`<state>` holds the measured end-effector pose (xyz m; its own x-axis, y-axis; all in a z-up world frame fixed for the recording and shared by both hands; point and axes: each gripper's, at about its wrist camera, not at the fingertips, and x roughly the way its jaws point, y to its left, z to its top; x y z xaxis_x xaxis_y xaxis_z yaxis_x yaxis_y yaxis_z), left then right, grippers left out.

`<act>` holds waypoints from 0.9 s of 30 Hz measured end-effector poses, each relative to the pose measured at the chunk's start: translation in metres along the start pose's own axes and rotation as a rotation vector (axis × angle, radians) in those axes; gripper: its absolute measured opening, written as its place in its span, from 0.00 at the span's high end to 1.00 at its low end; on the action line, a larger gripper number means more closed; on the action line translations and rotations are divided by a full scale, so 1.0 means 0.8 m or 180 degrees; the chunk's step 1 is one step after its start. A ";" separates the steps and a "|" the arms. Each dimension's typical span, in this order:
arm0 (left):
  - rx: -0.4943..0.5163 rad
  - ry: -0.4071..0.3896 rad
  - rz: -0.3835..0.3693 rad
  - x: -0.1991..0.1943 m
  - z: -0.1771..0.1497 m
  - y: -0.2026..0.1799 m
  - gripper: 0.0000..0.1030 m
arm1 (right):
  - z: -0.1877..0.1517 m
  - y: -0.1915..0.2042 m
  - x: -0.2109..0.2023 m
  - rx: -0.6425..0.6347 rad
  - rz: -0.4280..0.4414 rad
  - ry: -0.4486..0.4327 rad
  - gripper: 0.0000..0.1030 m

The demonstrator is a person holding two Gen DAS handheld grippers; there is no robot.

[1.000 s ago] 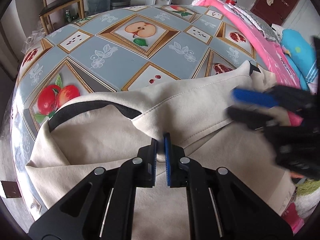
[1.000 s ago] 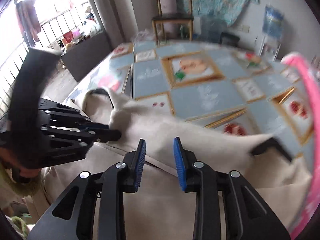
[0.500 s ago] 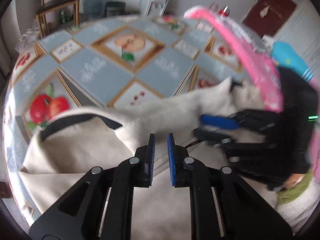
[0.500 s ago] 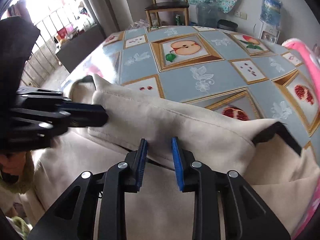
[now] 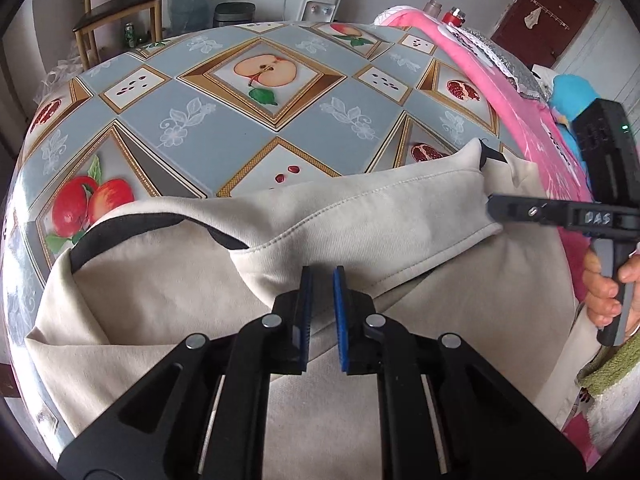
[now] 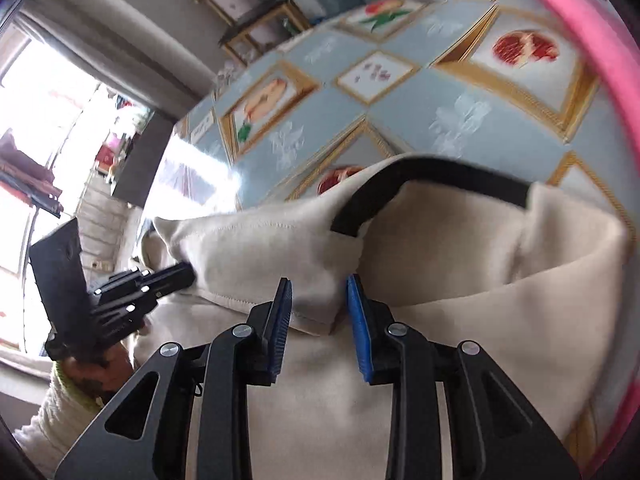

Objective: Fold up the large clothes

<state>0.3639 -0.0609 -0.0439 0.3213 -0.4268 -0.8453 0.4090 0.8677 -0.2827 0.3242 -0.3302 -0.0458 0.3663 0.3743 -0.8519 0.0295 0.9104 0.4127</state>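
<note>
A large cream fleece garment with black trim (image 5: pixel 360 216) lies on the fruit-patterned worktop (image 5: pixel 224 120), one fold begun. Left hand-held gripper (image 5: pixel 320 280) and right hand-held gripper (image 6: pixel 319 292) each pinch its doubled edge; more folding remains.

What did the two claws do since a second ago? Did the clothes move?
The right claw slid away from the left claw, out along the folded flap of the cream garment to its far end, and tilted. Its jaws have just been opening a little, cloth between them. The left claw stayed pinched on the flap; the garment stayed on the fruit-patterned table.
</note>
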 end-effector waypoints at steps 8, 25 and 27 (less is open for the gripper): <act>0.0000 -0.0020 -0.0013 -0.003 -0.003 0.001 0.89 | -0.004 0.044 0.016 -0.0846 -0.1130 -0.0350 0.95; 0.0089 -0.0048 0.0067 -0.004 -0.006 -0.004 0.89 | -0.022 0.122 0.048 -0.1118 -0.0659 -0.0318 0.66; 0.0082 -0.0051 0.0068 -0.004 -0.006 -0.004 0.89 | -0.027 0.122 0.054 -0.1184 -0.0738 -0.0410 0.66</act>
<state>0.3576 -0.0612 -0.0425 0.3438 -0.4126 -0.8435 0.4236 0.8698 -0.2528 0.3232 -0.2212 -0.0493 0.5026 0.1498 -0.8514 -0.2031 0.9778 0.0521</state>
